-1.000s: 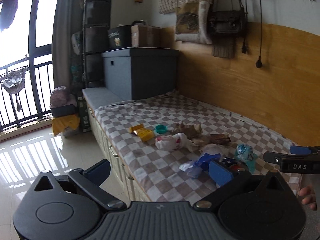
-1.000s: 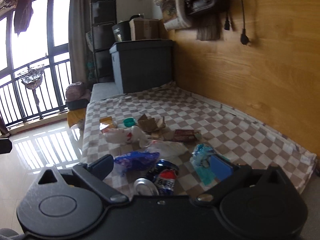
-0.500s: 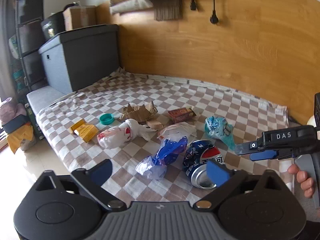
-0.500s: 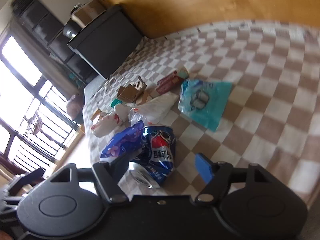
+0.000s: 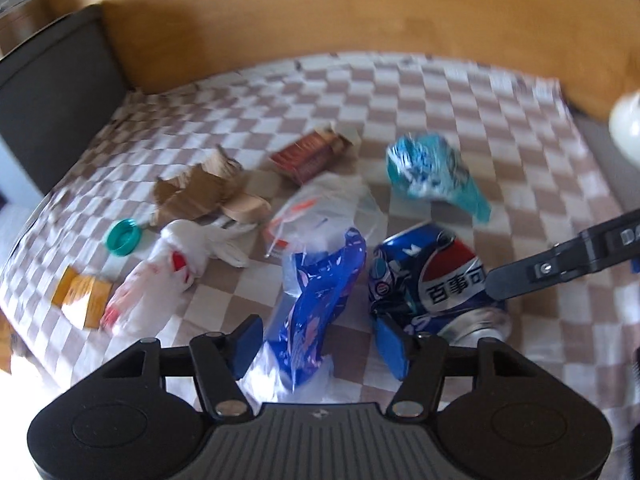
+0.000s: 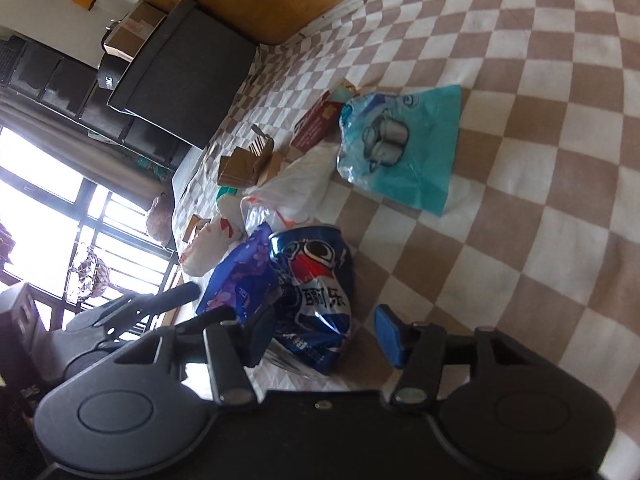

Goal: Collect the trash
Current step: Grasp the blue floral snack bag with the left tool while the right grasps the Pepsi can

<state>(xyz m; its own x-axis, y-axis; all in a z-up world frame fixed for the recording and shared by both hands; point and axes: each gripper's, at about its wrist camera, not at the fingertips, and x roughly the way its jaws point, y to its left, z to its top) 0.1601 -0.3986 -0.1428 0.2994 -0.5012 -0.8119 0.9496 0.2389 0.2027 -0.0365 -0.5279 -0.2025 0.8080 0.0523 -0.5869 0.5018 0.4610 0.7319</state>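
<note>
Both claws dropped toward the checkered cloth (image 5: pixel 460 92), closing around wrapper (image 5: pixel 316 292) and can (image 6: pixel 316 288).

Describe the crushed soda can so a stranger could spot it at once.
On the checkered bedcover, look at the near end of the trash pile. The can lies on its side beside a blue wrapper, with a teal bag beyond it. It is the only metal item: dented, blue, with a red, white and blue round logo.

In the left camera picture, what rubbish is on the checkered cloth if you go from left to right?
Orange card → green cap → white bag → blue wrapper → crushed Pepsi can, with the teal bag beyond it.
</note>
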